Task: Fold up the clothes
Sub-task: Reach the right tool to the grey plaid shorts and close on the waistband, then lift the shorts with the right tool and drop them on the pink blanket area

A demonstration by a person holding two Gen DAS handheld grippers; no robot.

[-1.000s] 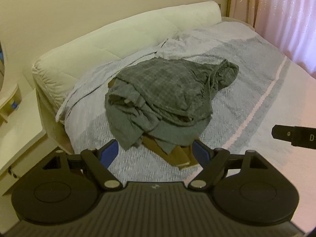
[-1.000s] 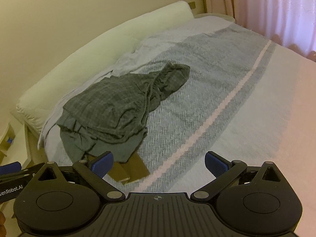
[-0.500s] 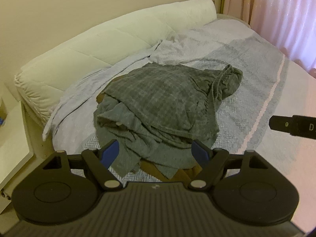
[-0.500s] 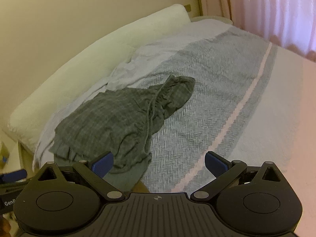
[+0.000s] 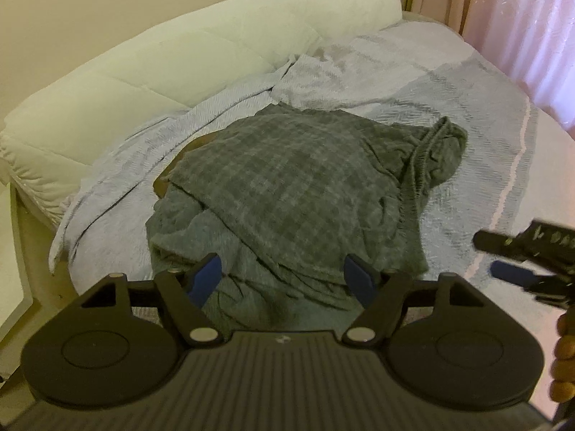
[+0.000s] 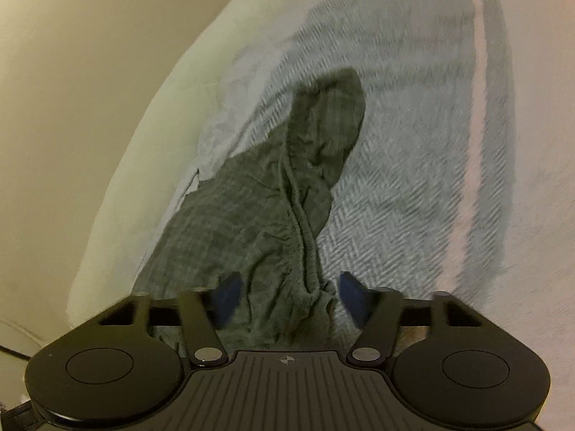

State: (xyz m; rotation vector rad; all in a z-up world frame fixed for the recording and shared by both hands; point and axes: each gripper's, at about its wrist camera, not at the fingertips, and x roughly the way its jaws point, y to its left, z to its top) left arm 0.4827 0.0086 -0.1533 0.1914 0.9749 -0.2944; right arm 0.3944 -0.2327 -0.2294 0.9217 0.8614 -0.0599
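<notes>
Two grippers over one crumpled grey checked garment (image 5: 298, 194) on the bedspread (image 5: 478, 151).

Left gripper (image 5: 284, 278): jaws wide but closing. In its view the garment fills the centre and runs up toward 12 o'clock; its near folds lie between and under the blue pads (image 5: 205, 277), no pinch visible. A bunched elastic edge sits at 2 o'clock. The white bolster (image 5: 172, 61) curves from 9 to 12 o'clock, the curtain (image 5: 510, 18) is at 1 o'clock.

Right gripper (image 6: 285, 296), seen also at 3 o'clock in the left view (image 5: 517, 273): jaws about half open and closing. The garment's ridged seam (image 6: 305, 237) runs from 12 o'clock down between the pads; cloth lies in the gap, but the view is blurred and contact cannot be told. Bedspread herringbone lies at 2 o'clock.

A hand (image 5: 564, 359) shows at the left view's right edge.
</notes>
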